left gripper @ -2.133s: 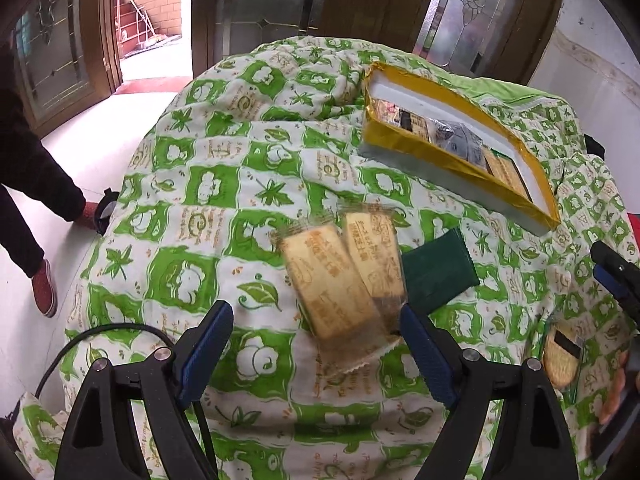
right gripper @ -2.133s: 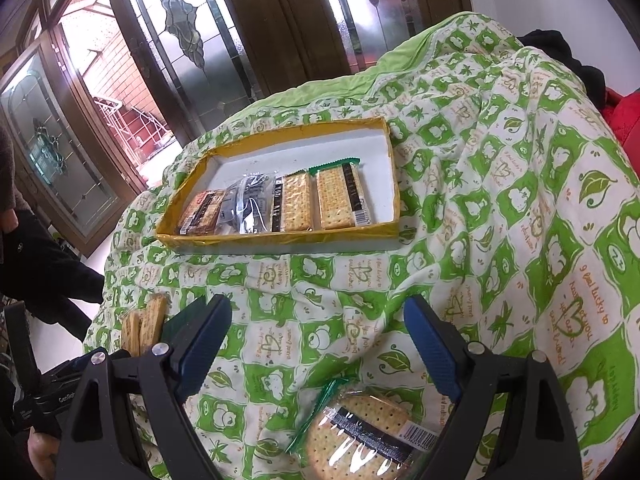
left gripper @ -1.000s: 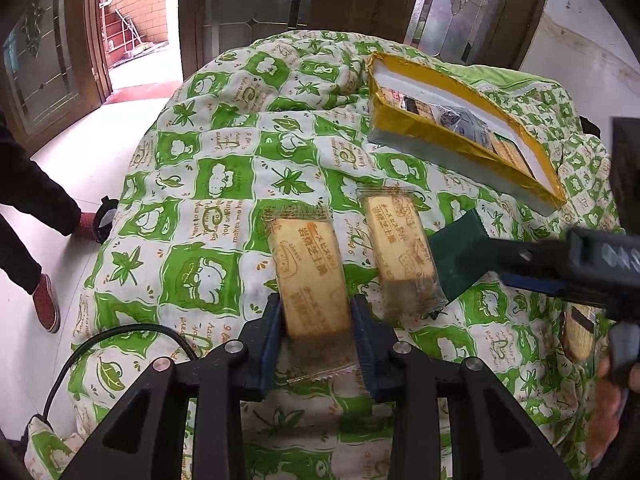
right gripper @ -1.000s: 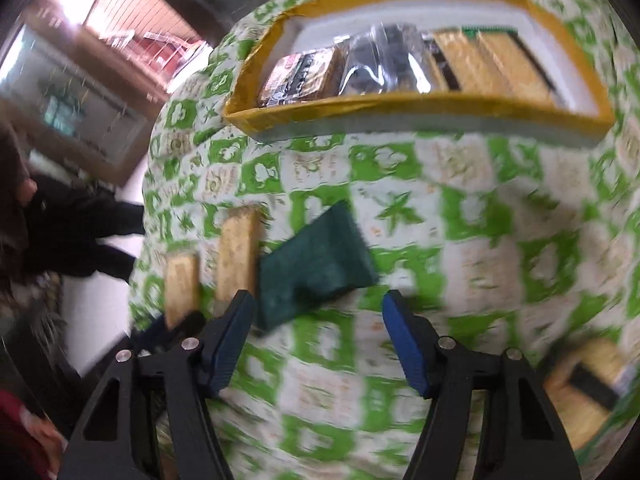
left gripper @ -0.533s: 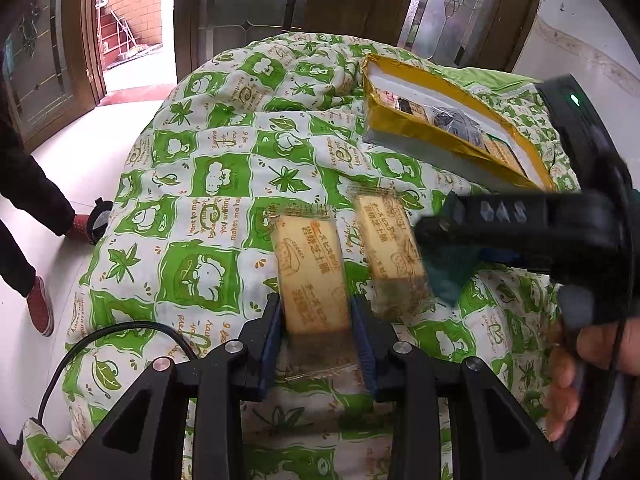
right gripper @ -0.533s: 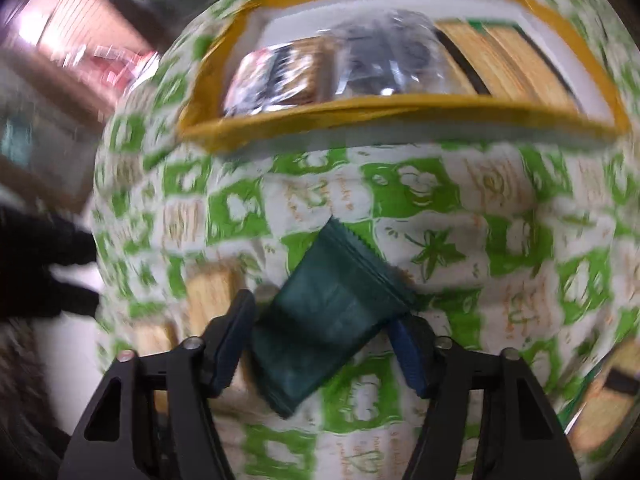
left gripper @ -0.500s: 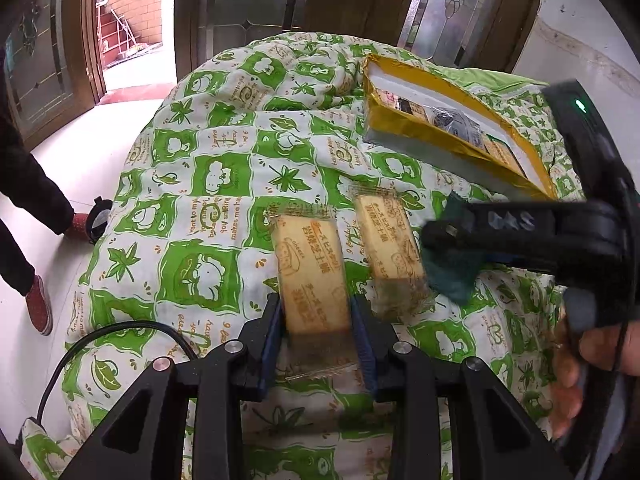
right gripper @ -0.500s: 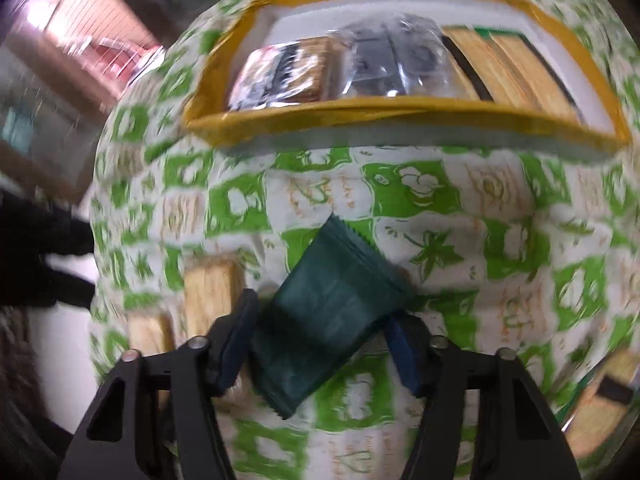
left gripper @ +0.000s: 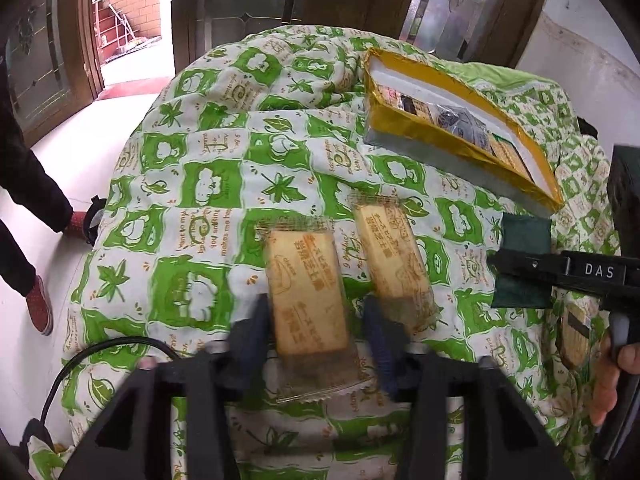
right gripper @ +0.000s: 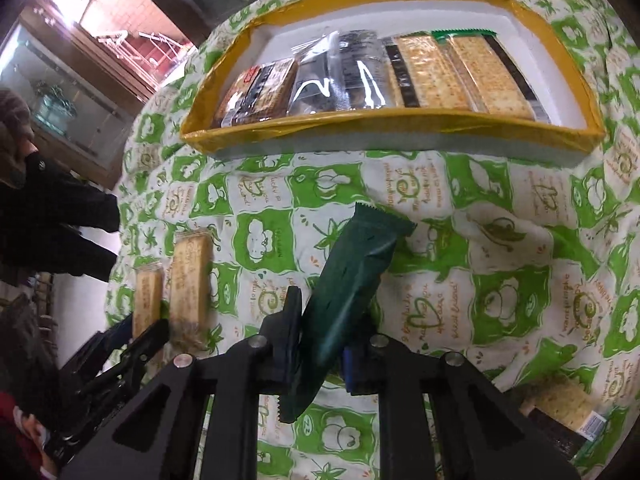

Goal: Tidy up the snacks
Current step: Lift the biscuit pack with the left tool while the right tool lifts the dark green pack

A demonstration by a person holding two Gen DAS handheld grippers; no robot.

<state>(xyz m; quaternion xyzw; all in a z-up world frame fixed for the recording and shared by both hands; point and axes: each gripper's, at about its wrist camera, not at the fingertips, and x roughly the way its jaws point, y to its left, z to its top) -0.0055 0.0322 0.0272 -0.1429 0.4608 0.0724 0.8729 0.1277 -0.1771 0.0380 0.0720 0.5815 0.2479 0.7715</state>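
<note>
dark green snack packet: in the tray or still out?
Out. The dark green snack packet lies on the quilt short of the yellow tray, right tool closing on it.

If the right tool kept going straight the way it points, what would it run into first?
Probably the green-and-white cloth just past the dark green packet that the closing right tool pinches; the yellow tray lies farther on. Depth is uncertain.
</note>
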